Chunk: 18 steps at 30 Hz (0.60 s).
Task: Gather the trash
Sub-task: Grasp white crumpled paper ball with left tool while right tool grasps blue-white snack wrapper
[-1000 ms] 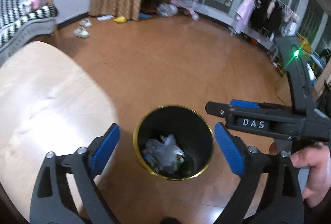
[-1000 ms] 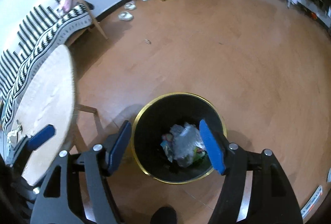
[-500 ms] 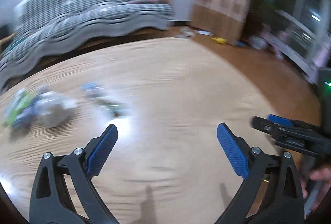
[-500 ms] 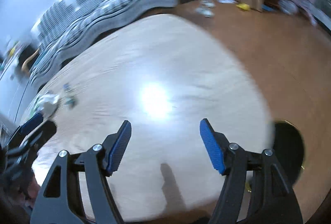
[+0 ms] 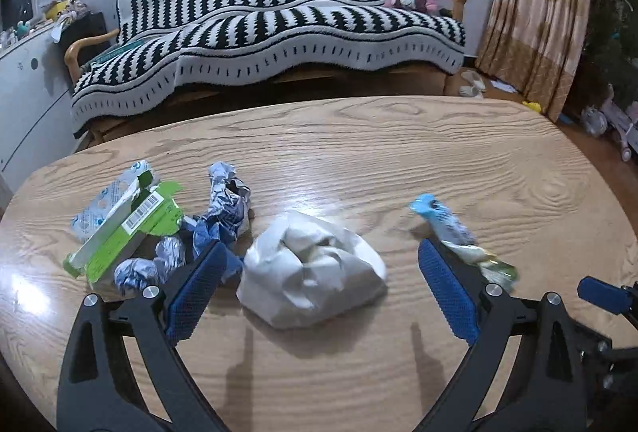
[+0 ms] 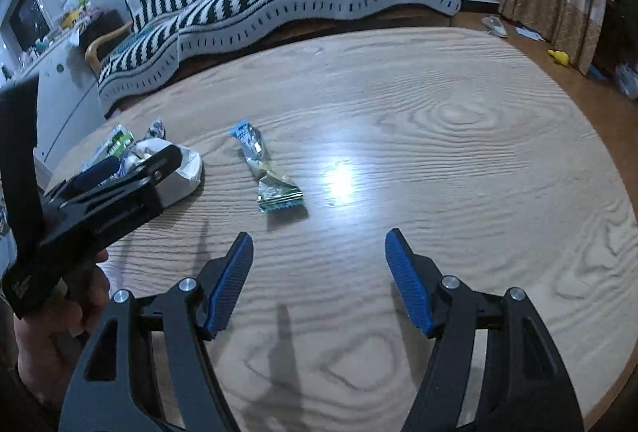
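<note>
Hovering both grippers over oval light-wood table [image 5: 359, 137]: left gripper [image 5: 319, 286] gapes around crumpled white paper wad [image 5: 313, 272], right gripper [image 6: 319, 282] gapes, nothing between. We risk pinching air, shoving wad; twisted blue-yellow snack wrapper [image 6: 265, 169] may skid.

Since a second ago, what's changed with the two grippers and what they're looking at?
Both grippers swung away from the black bin on the floor to the wooden table. The left gripper now frames a crumpled white wrapper; the right gripper faces bare tabletop short of a blue snack wrapper. Nothing was taken hold of; both stayed open and empty.
</note>
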Tool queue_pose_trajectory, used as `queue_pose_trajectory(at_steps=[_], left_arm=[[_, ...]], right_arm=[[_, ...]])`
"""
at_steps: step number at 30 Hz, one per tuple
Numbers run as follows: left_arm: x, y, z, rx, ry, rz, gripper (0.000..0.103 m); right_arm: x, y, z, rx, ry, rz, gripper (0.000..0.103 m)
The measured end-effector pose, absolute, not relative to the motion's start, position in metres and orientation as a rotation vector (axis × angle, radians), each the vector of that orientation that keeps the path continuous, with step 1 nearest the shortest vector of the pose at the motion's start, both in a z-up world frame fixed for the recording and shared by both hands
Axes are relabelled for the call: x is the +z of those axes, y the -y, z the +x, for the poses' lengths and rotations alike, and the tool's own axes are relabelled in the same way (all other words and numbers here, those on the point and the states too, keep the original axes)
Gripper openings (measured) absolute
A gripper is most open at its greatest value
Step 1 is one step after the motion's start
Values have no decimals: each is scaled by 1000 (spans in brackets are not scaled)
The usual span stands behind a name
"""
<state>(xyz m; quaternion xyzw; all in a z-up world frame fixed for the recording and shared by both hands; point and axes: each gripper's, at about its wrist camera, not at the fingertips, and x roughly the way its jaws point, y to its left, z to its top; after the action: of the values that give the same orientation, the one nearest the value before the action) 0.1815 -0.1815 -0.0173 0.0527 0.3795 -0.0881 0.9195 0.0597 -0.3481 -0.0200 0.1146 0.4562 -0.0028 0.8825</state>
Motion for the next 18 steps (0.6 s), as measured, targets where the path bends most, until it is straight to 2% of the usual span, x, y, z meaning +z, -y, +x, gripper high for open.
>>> queue_pose_trajectory(at_steps=[3,5,7,13,16,18], left_arm=[[-31,177,195,-193,-816,113,92],[-36,178,198,-193,-822,135,78],[-37,179,197,-201,-823,142,70],[-17,180,179,-229,-782,173,67],[-9,173,170,-228,-780,165,68],[-9,168,167,-227,-785,156,68]], right_arm=[[-28,342,73,-8,-958,213,67],[-32,340,82,-7,-962,211,67],[-35,338,91,-2,-964,211,67],[-38,327,112,8,-964,168,64],[-42,318,123,10,-972,138,58],[-42,314,126,-4,-966,102,44]])
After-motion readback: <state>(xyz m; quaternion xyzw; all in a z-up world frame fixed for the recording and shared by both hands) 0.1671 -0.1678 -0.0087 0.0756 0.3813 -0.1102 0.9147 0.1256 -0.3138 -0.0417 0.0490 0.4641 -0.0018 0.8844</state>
